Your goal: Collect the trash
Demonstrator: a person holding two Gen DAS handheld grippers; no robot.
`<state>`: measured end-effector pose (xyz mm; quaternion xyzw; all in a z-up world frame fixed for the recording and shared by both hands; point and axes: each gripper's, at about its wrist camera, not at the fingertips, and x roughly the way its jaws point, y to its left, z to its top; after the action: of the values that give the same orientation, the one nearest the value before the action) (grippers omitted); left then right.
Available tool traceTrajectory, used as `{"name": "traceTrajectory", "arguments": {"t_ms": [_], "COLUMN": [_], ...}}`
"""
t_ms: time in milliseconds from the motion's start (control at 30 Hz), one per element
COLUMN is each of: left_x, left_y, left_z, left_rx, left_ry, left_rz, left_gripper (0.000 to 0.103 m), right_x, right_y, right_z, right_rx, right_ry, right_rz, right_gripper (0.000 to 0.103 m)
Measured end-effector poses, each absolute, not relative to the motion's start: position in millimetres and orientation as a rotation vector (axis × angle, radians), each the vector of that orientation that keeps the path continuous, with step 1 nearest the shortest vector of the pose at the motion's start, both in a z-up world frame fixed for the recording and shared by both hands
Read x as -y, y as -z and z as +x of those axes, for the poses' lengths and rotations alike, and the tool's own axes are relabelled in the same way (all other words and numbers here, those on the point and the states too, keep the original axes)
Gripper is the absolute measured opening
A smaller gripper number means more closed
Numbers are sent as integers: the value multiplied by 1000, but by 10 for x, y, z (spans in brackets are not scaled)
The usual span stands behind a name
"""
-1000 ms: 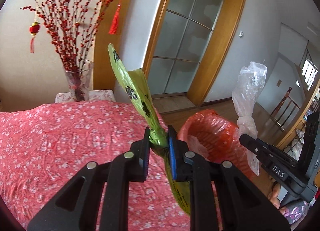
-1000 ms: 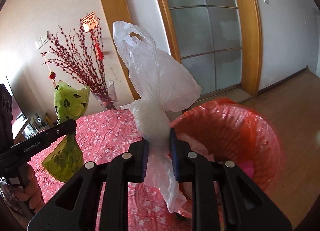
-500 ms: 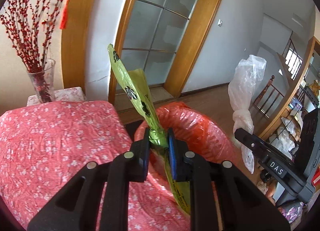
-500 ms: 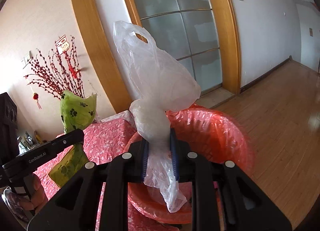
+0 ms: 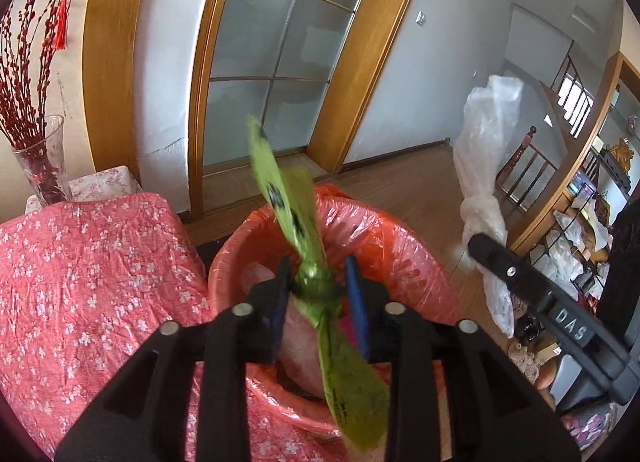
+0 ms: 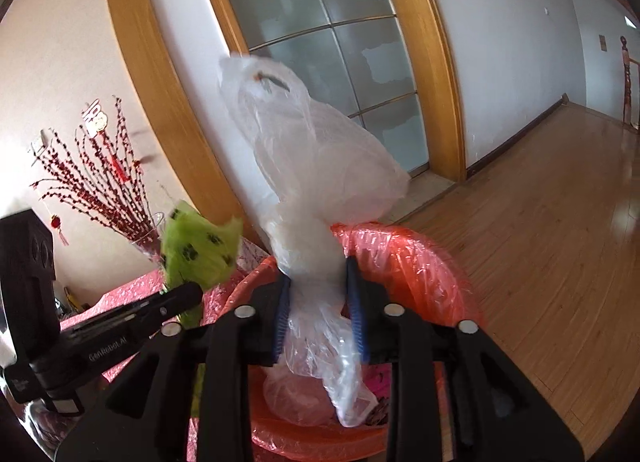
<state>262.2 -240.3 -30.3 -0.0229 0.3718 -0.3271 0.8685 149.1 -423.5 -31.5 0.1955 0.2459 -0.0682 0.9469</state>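
Observation:
My left gripper (image 5: 316, 282) is over the bin lined with a red bag (image 5: 384, 238). Its jaws stand apart, and the green paw-print wrapper (image 5: 288, 206) sits loose and blurred between them. My right gripper (image 6: 316, 282) is also above the bin (image 6: 416, 258). Its jaws are wider than before, with the clear plastic bag (image 6: 316, 174) still between the pads. The right gripper (image 5: 476, 240) with its clear bag (image 5: 484, 166) shows at the right of the left wrist view. The left gripper (image 6: 192, 288) with the wrapper (image 6: 200, 250) shows at the left of the right wrist view.
A table with a pink floral cloth (image 5: 80, 262) lies left of the bin. A glass vase of red branches (image 5: 36, 158) stands behind it. A glass door in a wooden frame (image 5: 276, 62) is ahead. Wood floor (image 6: 540, 222) runs to the right. The bin holds earlier trash (image 6: 304, 386).
Both grippers moved from the table to above the bin. Both sets of jaws have opened wider; the green wrapper is slipping, blurred, between the left jaws.

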Motion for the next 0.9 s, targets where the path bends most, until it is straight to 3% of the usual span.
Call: {"name": "traceTrajectory", "arguments": {"t_ms": [233,300,467,600,900], "left_x": [2192,2052,1614,1188,457], "left_y": [416,390,221,75,-40], "left_z": [2629,2572,2224,1840,1035], "left_rx": [-798,-779,-654,-545,-416], "left_ry": [633,613,550,447,198], "left_rz": [-60,-66,-38,24,86], "left_gripper": [43,46,65,80,93], "right_x": [4299,4257,4051,3860,3194], "right_y": [348,330,213,129,38], "right_z": [1381,1316,1036,784,395], "right_rx": [-495,-487,-435,-386,-350], "right_ry": [183,212,313,370,381], "right_rz": [397,364,279,221,114], "right_gripper": [50,69,96,100,101]}}
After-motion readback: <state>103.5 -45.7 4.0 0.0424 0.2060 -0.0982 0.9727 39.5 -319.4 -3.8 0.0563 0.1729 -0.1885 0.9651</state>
